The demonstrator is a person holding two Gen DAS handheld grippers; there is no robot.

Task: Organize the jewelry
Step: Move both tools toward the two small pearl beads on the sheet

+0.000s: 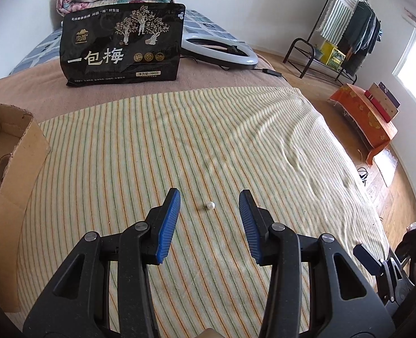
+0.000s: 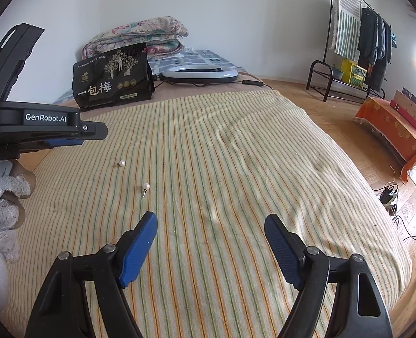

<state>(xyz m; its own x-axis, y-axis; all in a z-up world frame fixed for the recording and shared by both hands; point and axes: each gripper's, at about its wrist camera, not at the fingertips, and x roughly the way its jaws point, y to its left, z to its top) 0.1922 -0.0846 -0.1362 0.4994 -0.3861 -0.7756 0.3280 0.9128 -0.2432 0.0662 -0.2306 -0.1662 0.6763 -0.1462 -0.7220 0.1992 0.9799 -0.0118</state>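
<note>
- On the striped blanket (image 1: pixel 179 140), a pearl earring (image 1: pixel 209 205) is framed between the parted, empty left gripper (image 1: pixel 209 201) jaws.
- Nothing is held by the wide-apart right gripper (image 2: pixel 210 224).

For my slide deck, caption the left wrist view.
Open left tongs hover over a small white pearl earring on the striped yellow towel.

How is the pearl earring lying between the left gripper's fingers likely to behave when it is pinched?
The pearl earring looks round and glossy, so it may roll or slip from the pads. It seems tiny and light. The soft striped blanket might let it sink.
</note>
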